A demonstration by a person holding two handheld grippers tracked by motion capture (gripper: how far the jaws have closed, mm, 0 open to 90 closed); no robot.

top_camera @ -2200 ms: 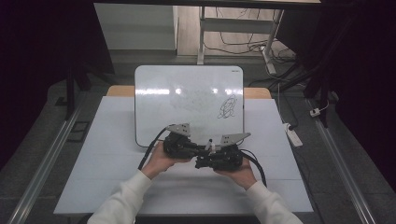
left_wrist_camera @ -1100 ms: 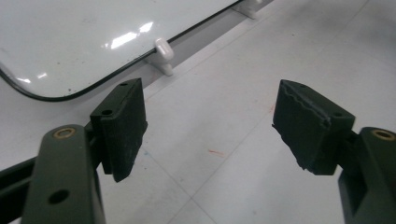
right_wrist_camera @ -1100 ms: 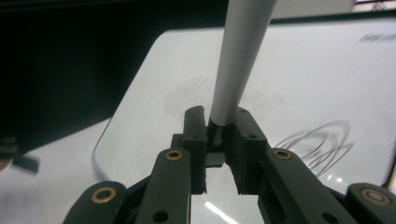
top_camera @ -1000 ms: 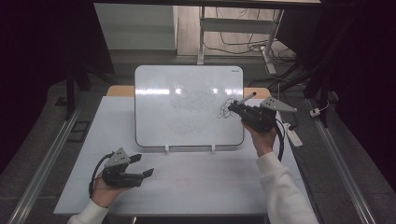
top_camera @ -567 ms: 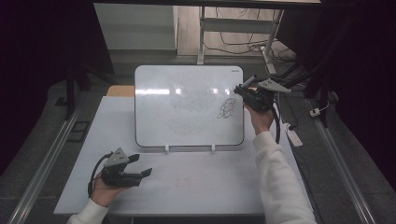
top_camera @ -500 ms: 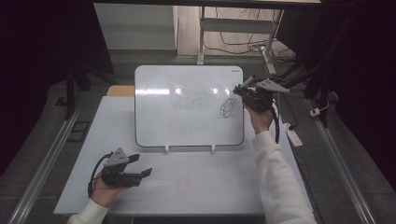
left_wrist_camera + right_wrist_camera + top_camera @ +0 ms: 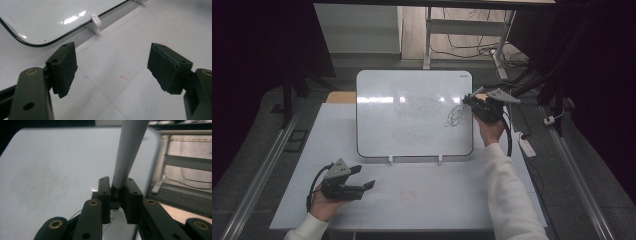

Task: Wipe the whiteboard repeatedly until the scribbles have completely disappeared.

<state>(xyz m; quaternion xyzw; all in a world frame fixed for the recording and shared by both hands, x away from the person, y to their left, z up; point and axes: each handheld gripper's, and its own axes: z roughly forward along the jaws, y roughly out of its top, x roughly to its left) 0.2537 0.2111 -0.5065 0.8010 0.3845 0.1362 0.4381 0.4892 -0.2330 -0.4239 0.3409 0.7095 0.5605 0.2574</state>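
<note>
A whiteboard stands tilted on the white table, with a black scribble near its right edge. My right gripper is raised at that edge, just right of the scribble, shut on a pale grey marker that sticks up from between the jaws toward the board. My left gripper rests low at the table's front left, open, with bare table between its fingers. The board's lower left corner lies ahead of it.
Two white clip feet hold the board's lower edge. A white power strip lies on the floor to the right. Metal rails run along both sides of the table. Desk legs and cables sit behind the board.
The two hands, together in front of the board at first, have parted. The left gripper has settled at the front left. The right gripper has carried the marker to the board's right edge.
</note>
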